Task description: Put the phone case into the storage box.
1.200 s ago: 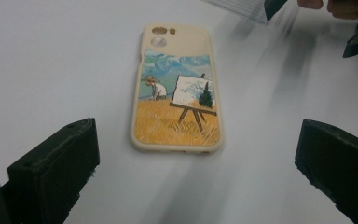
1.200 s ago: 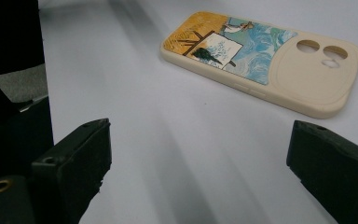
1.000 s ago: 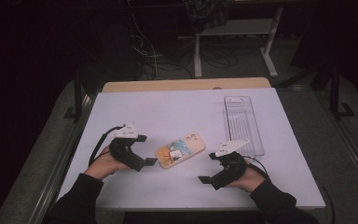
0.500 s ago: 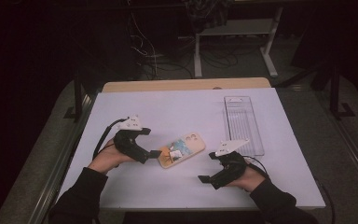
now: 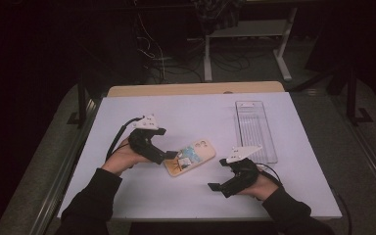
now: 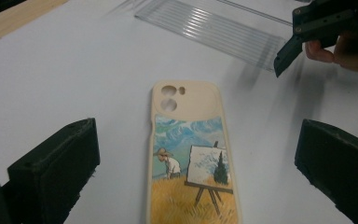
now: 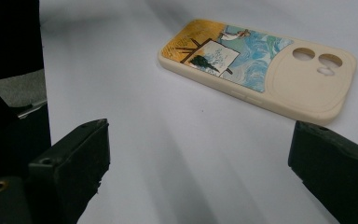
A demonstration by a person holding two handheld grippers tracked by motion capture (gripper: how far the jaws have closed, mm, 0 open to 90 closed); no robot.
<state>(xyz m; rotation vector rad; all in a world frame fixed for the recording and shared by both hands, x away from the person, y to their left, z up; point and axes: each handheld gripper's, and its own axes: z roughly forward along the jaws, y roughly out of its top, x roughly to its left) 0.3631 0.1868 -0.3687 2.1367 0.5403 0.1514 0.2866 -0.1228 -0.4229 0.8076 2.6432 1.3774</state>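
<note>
A cream phone case (image 5: 189, 156) printed with a painter, an easel and a wheat field lies flat on the white table (image 5: 196, 112), camera holes at its far end. My left gripper (image 5: 168, 156) is at the case's lower left end. In the left gripper view it stands open (image 6: 198, 140), one jaw on each side of the case (image 6: 191, 154), and neither jaw touches it. My right gripper (image 5: 219, 174) is open too, low and to the right of the case. In the right gripper view (image 7: 200, 158) the case (image 7: 261, 65) lies ahead of its jaws.
A clear ribbed plastic tray (image 5: 254, 129) lies at the right back of the table, also seen as a tray (image 6: 214, 28) in the left gripper view. A wooden strip (image 5: 196, 89) runs along the far edge. Cables and table legs stand on the dark floor beyond.
My left gripper has moved forward and to the right, up to the case's near end. The right gripper and the case have stayed where they were.
</note>
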